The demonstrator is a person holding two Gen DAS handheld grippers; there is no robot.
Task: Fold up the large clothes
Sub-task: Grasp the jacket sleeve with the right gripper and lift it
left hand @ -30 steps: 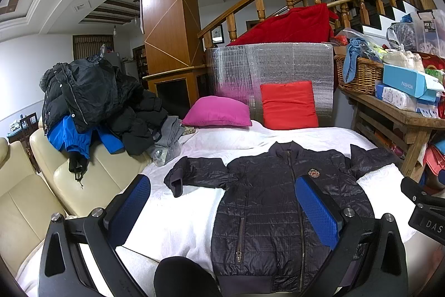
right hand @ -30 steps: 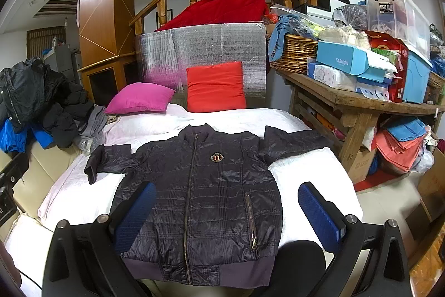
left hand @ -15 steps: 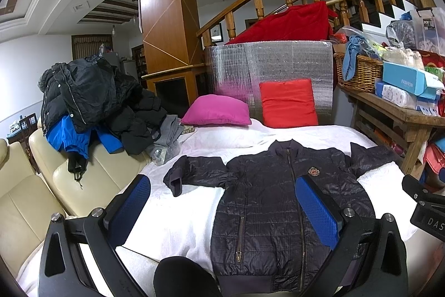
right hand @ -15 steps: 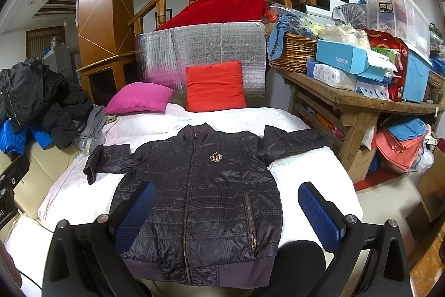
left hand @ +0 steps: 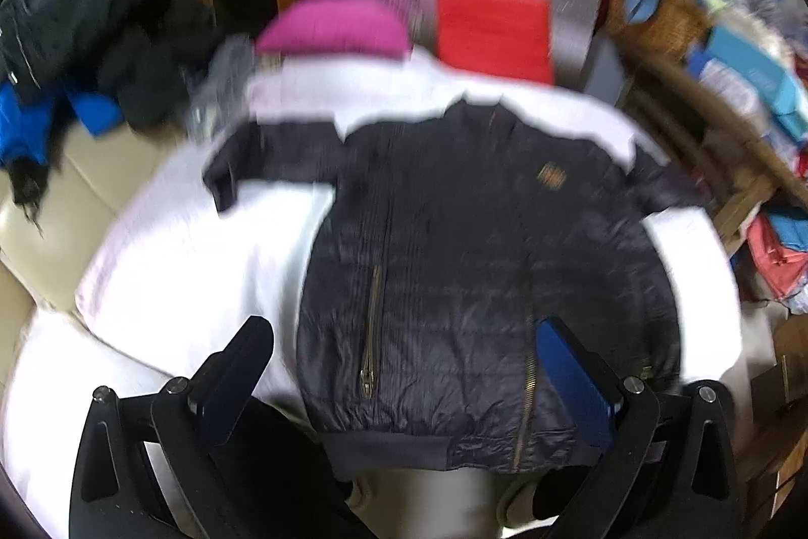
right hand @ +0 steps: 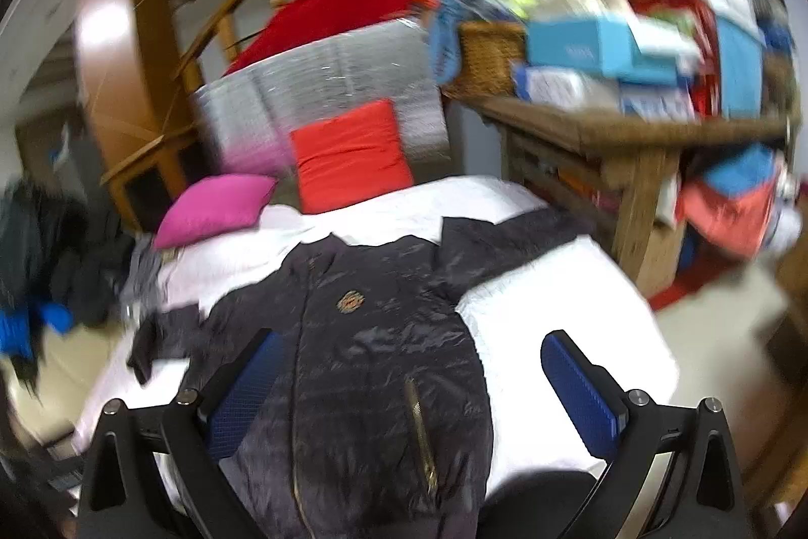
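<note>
A dark quilted zip jacket (left hand: 454,266) lies flat, front up, sleeves spread, on a white-covered bed (left hand: 192,266). It also shows in the right wrist view (right hand: 363,367). My left gripper (left hand: 404,367) is open and empty, hovering over the jacket's lower hem. My right gripper (right hand: 409,387) is open and empty, over the jacket's right side and the white cover (right hand: 555,311). Both views are motion-blurred.
A pink cushion (left hand: 333,26) and a red cushion (left hand: 495,29) lie at the bed's head. A pile of dark coats (left hand: 101,49) sits on a cream sofa (left hand: 101,165) at left. A cluttered wooden table (right hand: 631,130) stands at right.
Both grippers have swung forward and down toward the jacket, which now fills more of each view. Both views have tilted and blurred. The jacket itself has not moved.
</note>
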